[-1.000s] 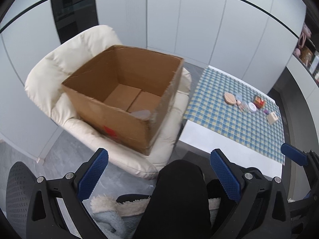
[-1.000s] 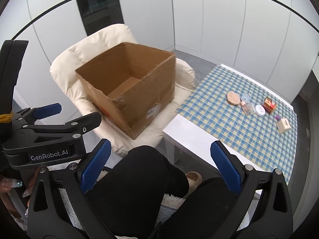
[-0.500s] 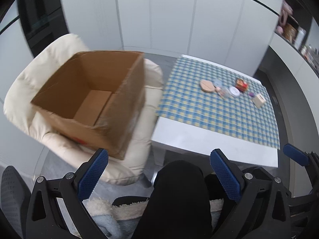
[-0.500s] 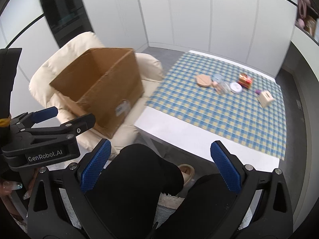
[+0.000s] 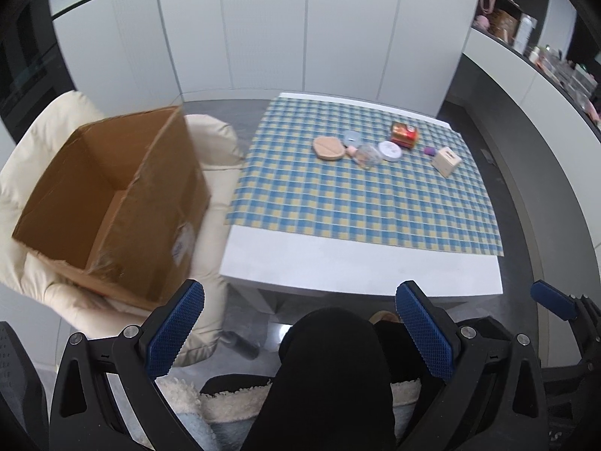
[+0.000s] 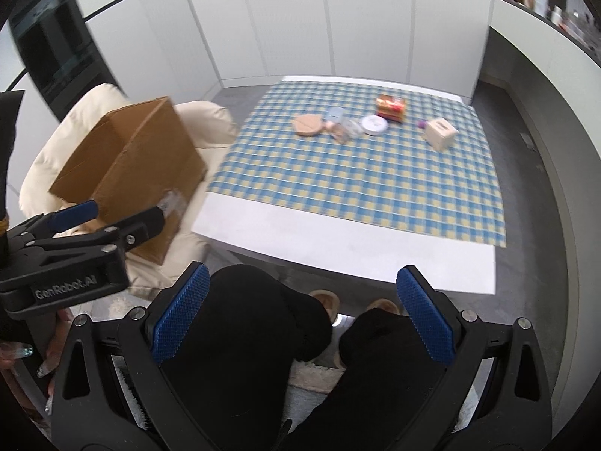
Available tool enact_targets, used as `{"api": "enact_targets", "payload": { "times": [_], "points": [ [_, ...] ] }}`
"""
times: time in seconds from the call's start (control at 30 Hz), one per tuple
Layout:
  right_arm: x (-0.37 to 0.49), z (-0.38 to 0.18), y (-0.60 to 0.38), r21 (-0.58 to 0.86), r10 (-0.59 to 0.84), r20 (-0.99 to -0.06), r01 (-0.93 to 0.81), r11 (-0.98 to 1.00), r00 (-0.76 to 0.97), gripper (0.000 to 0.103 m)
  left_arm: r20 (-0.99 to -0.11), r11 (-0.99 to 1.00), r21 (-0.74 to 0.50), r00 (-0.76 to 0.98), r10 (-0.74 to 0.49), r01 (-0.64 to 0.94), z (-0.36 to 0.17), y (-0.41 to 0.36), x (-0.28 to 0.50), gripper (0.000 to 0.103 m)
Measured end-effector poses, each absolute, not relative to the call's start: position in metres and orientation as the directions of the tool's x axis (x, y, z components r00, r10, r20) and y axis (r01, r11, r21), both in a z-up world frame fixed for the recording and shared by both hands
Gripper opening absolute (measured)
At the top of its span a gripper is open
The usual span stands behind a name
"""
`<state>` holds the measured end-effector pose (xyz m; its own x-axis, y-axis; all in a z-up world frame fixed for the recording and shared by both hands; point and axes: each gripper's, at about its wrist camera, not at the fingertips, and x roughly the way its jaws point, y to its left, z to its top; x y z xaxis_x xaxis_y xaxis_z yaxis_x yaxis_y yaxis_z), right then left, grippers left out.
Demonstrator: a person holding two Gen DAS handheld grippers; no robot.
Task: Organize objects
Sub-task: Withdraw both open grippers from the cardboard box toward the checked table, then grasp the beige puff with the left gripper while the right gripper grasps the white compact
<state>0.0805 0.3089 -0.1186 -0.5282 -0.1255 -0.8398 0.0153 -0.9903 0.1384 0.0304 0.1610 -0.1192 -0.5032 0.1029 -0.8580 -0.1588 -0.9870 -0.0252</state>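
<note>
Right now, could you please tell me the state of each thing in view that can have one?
Cardboard box: open at the top, tilted on the chair.
Left tongs: open, holding nothing.
Right tongs: open, holding nothing.
Wooden block: resting on the tablecloth.
Red packet: resting on the tablecloth.

The box (image 5: 109, 203) is matt brown cardboard with rough edges. It sits on a soft cream padded chair (image 5: 210, 139). The table (image 5: 360, 267) is smooth matt white, covered by a blue and yellow checked cloth (image 5: 360, 203). The gripper pads (image 5: 176, 329) look like blue rubber with a fine grid texture; the frames are matt black plastic with metal screws.
</note>
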Motion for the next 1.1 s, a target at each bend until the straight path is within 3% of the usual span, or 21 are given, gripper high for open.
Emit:
{"api": "enact_targets", "payload": {
  "times": [0.53, 1.1],
  "points": [
    [0.057, -0.138, 0.409, 0.082, 0.030, -0.852, -0.190, -0.978, -0.523, 0.101, -0.862, -0.977, -0.017, -0.492, 0.123, -0.215, -0.136, 0.201, -0.010, 0.102],
    [-0.030, -0.198, 0.451, 0.106, 0.004, -0.894, -0.219, -0.970, -0.449, 0.101, -0.883, -0.983, -0.001, -0.461, 0.087, -0.183, -0.191, 0.220, -0.111, 0.102]
  ]
}}
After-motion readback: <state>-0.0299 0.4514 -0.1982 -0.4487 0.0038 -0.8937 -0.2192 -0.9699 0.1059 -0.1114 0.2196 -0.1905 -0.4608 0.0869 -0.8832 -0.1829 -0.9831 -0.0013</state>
